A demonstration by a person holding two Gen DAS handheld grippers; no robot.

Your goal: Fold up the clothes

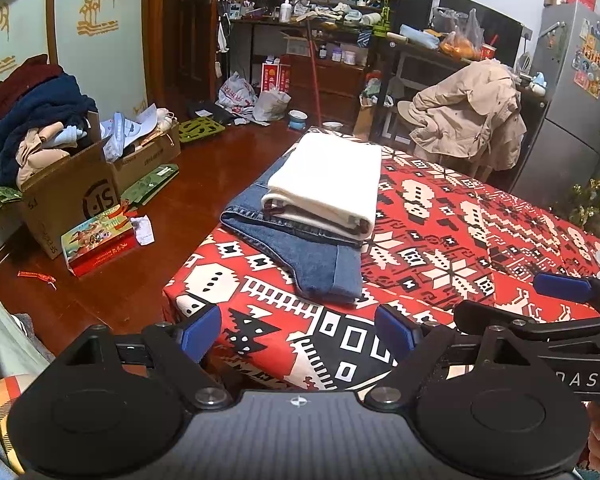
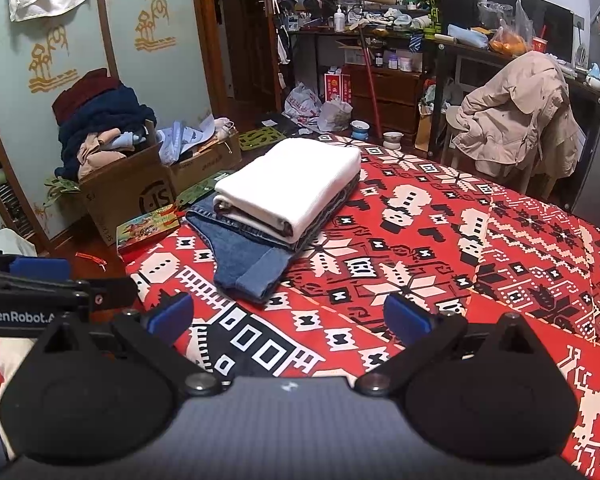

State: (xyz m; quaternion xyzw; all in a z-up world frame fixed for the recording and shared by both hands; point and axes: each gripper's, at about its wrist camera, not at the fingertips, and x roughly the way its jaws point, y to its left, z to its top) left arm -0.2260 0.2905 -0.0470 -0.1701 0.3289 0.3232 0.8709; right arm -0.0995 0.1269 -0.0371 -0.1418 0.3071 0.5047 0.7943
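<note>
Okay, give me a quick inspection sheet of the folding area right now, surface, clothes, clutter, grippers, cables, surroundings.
Surface: red patterned cloth covers the table; mostly bare.
Job's things: folded white garment stacked on folded jeans, near the table's left edge.
Clutter: nothing else seen on the cloth.
Grippers: left gripper and right gripper both open, empty, held over the near edge, apart from the stack.
Cables: nothing seen.
Surroundings: cardboard box heaped with unfolded clothes on the floor at left; beige jacket draped over a chair; crowded shelves behind; fridge at right.
</note>
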